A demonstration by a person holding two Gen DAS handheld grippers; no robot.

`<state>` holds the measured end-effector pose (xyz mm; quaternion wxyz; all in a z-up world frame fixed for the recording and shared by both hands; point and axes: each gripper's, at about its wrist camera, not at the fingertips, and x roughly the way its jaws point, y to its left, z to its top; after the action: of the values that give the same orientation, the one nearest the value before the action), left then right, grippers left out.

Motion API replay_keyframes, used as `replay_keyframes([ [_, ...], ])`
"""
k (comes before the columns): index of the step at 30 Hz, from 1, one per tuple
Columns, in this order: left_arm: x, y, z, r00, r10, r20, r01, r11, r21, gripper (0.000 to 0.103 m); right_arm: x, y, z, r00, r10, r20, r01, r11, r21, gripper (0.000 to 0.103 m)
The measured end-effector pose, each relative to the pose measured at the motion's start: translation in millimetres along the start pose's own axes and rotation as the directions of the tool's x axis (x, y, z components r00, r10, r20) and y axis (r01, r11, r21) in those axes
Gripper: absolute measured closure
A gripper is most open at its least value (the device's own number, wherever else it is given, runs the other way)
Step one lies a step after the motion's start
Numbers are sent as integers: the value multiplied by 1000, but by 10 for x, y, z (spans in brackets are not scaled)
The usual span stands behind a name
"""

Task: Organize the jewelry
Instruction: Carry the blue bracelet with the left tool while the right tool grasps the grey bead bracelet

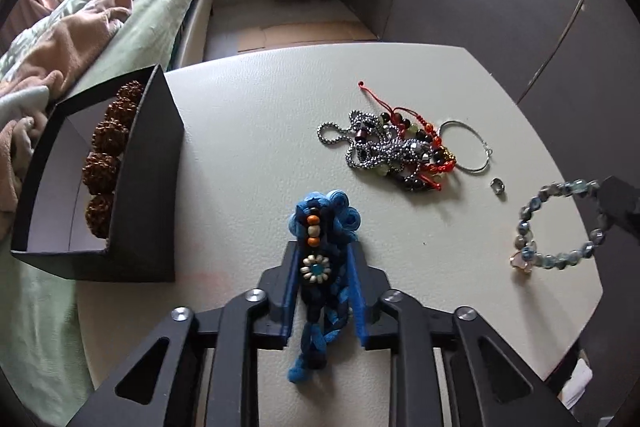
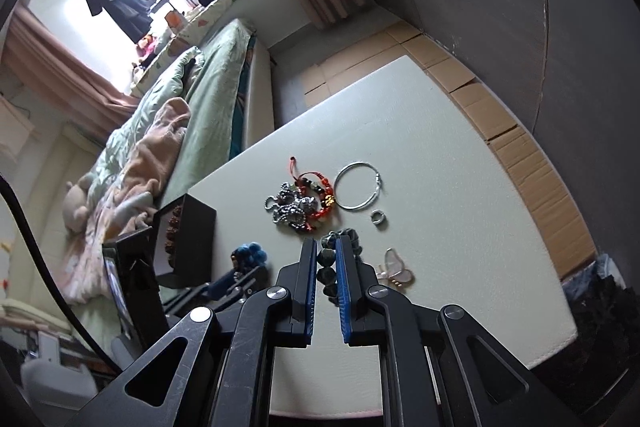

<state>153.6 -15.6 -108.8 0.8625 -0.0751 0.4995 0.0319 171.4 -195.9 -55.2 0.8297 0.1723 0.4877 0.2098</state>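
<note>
Stage of sorting, both hands loaded. Nearest, at 6 o'clock in the left wrist view, the left gripper (image 1: 322, 247) is clenched on a blue braided cord bracelet with wooden beads and a beaded flower (image 1: 316, 263), whose tail hangs below the pads over the pale grey-white table (image 1: 248, 131). At 3 o'clock the right gripper (image 2: 325, 247) is clenched on a translucent blue-grey glass bead bracelet with a pink butterfly charm (image 1: 560, 227), the loop dangling just over the table edge. At 9 o'clock stands the open black cardboard box with white lining (image 1: 156, 147), already holding a string of large brown knobbly seed beads (image 1: 106, 163). Farther off, at 1 o'clock, unsorted pieces remain: a small silver ring (image 1: 498, 185), a thin silver bangle (image 1: 468, 147), and a tangle of silver ball chain with a red knotted cord bracelet (image 1: 392, 151). By this showing, roughly one item is stowed, two are in hand, and three or more wait.
</note>
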Motion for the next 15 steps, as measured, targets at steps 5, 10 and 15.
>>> replay_keyframes([
  [5,-241,35,51,997,-35,74,36,999,-8,93,11,58,16,1000,-2,16,2,1000,3,92],
  [10,-411,51,53,991,-51,125,53,998,-17,93,11,109,31,1000,17,27,-17,1000,0,92],
  [15,-608,74,61,980,-75,183,81,996,-25,93,-53,209,29,996,68,59,-67,997,-25,92],
])
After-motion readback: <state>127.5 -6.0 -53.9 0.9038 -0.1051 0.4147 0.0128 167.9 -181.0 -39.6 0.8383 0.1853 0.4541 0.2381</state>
